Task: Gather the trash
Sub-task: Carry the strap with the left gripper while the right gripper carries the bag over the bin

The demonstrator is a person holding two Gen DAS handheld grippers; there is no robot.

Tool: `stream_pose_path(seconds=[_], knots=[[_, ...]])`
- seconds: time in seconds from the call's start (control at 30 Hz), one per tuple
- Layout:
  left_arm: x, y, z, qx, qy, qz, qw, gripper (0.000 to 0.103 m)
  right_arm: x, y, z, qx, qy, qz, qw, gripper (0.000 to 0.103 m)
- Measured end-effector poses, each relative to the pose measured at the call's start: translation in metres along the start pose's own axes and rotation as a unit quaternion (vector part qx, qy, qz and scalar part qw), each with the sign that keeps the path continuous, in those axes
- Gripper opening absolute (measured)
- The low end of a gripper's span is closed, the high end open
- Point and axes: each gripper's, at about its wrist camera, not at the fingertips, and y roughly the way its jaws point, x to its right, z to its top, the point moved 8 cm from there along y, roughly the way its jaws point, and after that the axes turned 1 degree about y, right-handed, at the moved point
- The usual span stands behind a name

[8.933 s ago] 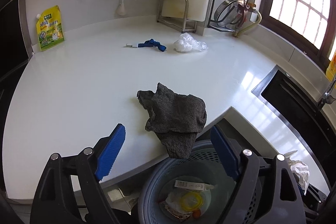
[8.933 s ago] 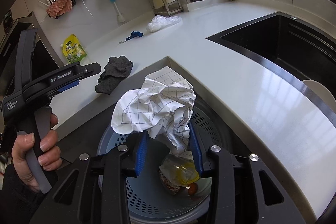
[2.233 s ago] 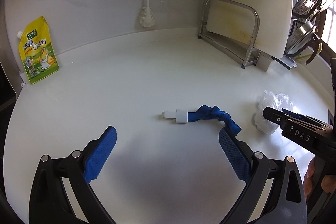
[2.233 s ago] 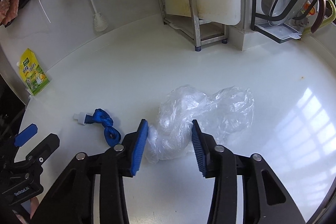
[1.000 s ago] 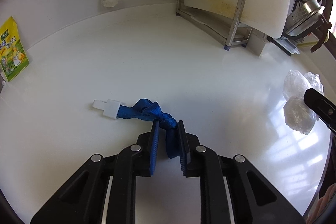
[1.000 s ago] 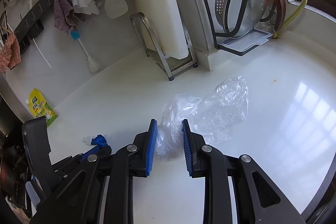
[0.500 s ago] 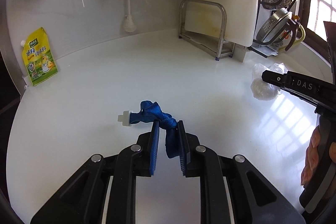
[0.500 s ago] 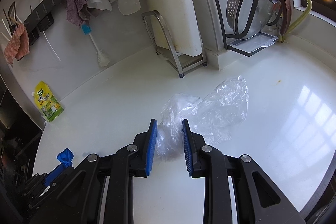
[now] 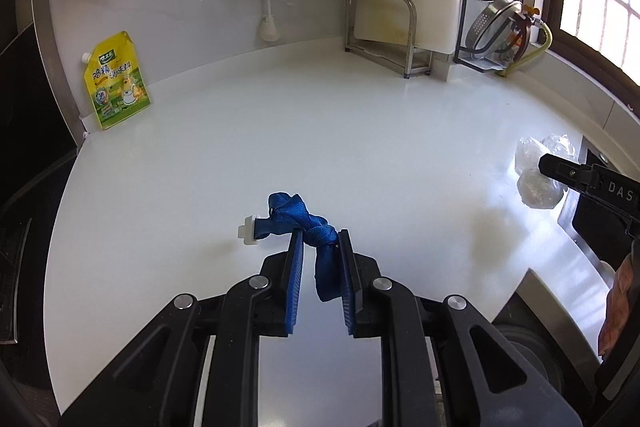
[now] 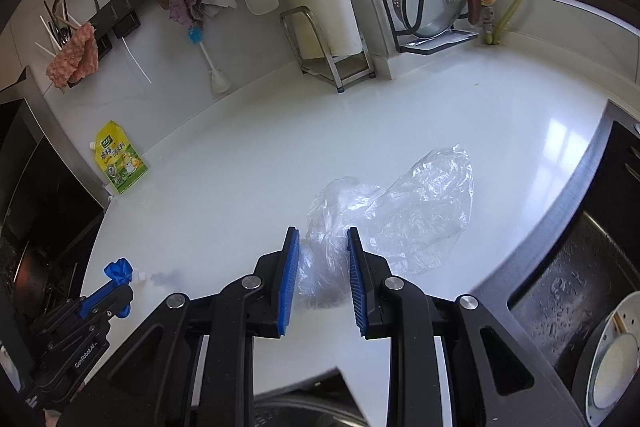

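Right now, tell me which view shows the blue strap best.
The left wrist view: the blue strap sits centered, knotted, pinched between the left tongs, its white clip visible. The right wrist view shows only a small blue bunch at the far left edge.

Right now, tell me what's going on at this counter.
A person is clearing trash off the white counter with a pair of tongs in each hand. The left tongs are shut on a knotted blue strap with a white clip at its end, held above the counter. The right tongs are shut on a crumpled clear plastic bag. A yellow seasoning pouch leans against the back wall, apart from both.
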Motion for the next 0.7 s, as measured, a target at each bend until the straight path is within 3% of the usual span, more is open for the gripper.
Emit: stream_pose_path(seconds=[0.33, 0.7], knots=[[0.018, -0.054, -0.047, 0.003, 0.013, -0.025, 0.9996, 0.017, -0.025, -0.080, -0.086, 0.000, -0.009, 0.003, 1.000, 0.023], [0.056, -0.081, -0.097, -0.008, 0.039, -0.068, 0.9969, 0.017, -0.019, -0.122, -0.155, -0.013, -0.005, -0.012, 1.000, 0.023]])
